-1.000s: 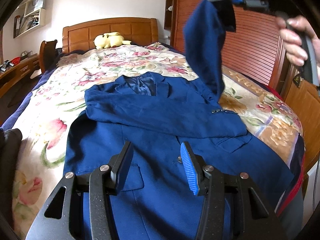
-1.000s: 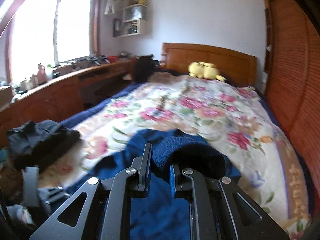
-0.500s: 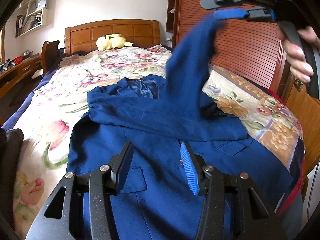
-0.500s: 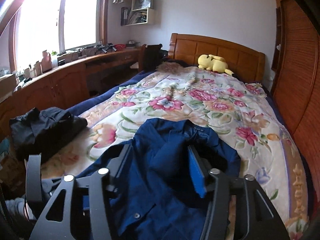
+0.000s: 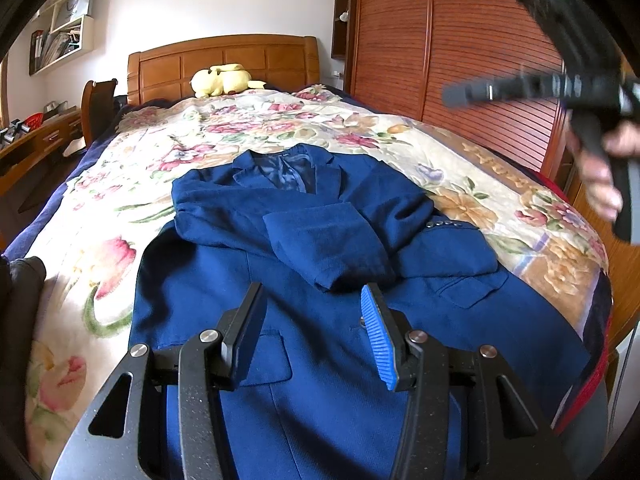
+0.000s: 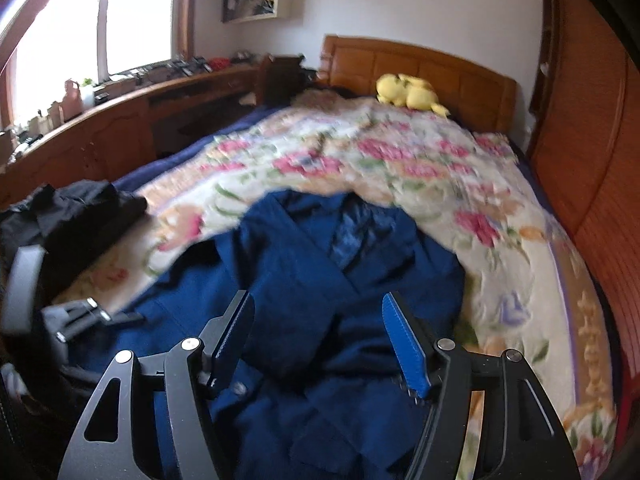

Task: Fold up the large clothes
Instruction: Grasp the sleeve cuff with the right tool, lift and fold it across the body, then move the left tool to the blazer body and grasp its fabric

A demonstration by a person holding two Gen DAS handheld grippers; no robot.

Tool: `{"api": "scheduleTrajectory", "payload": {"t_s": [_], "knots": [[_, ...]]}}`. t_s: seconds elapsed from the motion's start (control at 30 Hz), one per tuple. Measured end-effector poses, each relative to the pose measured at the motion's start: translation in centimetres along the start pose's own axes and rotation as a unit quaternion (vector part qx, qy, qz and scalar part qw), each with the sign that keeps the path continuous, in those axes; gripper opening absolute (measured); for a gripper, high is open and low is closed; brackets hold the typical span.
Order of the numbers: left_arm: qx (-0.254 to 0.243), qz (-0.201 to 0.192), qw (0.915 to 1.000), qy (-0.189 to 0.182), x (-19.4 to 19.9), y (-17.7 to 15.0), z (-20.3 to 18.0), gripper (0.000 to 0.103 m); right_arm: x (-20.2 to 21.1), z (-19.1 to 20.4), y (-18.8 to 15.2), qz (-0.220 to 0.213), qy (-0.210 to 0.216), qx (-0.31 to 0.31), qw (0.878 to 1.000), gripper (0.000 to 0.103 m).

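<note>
The soft, heavyish blue jacket [image 5: 320, 280] lies spread on the floral bedspread [image 5: 132, 184] at twelve o'clock of the empty, parted left gripper [image 5: 316, 332], best pinched at its hem, while the right gripper [image 6: 320, 344], jaws just opened, holds nothing.

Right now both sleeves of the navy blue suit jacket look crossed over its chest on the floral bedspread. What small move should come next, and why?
Probably bring the left gripper down to the navy blue suit jacket hem. Both sleeves lie across the chest; the right gripper, jaws just opened, holds nothing, and the lower half lies unfolded.
</note>
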State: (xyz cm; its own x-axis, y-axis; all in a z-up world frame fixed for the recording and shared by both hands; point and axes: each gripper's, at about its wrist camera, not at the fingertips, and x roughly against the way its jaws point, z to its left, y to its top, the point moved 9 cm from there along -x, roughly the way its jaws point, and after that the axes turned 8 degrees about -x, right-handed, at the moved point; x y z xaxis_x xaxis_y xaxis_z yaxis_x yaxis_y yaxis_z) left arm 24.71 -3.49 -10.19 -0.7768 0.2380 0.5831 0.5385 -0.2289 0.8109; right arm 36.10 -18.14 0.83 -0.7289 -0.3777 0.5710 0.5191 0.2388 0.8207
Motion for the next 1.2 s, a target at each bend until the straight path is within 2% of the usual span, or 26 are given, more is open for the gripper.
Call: {"api": "scheduleTrajectory", "payload": {"t_s": [0.27,0.57,0.7,0.8,0.87,0.93,1.03,1.13,1.2], "knots": [[-0.005,0.009,0.9999,0.001,-0.7,-0.4,-0.3,0.050,-6.0,-3.1,-5.9,0.059,-0.032,-0.034,0.997,0.068],[-0.011,0.029,0.9995,0.003,-1.8,-1.1,-0.7,0.050,-12.3,-5.8,-10.9,0.110,-0.053,-0.072,0.990,0.068],[-0.010,0.034,0.9994,0.003,-2.0,-1.2,-0.8,0.050,-13.7,-5.5,-11.3,0.095,-0.046,-0.085,0.991,0.068],[-0.009,0.036,0.9993,0.005,-2.2,-0.9,-0.9,0.050,-14.4,-4.8,-10.8,0.078,-0.064,-0.070,0.992,0.068],[-0.011,0.041,0.9991,0.007,-2.8,-0.5,-1.1,0.050,-14.7,-4.7,-10.5,0.075,-0.055,-0.078,0.993,0.069],[-0.017,0.049,0.9986,0.011,-3.5,-0.2,-1.4,0.050,-14.9,-4.6,-10.2,0.071,-0.044,-0.089,0.993,0.069],[-0.026,0.060,0.9977,0.017,-4.9,0.4,-1.8,0.050,-15.1,-4.5,-9.7,0.061,-0.054,-0.085,0.993,0.069],[-0.016,0.074,0.9971,0.002,-6.9,1.4,-2.7,0.050,-15.1,-4.2,-9.5,0.059,-0.055,-0.083,0.993,0.069],[-0.022,0.079,0.9966,0.005,-7.9,2.2,-3.3,0.050,-15.0,-4.2,-9.4,0.058,-0.050,-0.088,0.993,0.069]]}}
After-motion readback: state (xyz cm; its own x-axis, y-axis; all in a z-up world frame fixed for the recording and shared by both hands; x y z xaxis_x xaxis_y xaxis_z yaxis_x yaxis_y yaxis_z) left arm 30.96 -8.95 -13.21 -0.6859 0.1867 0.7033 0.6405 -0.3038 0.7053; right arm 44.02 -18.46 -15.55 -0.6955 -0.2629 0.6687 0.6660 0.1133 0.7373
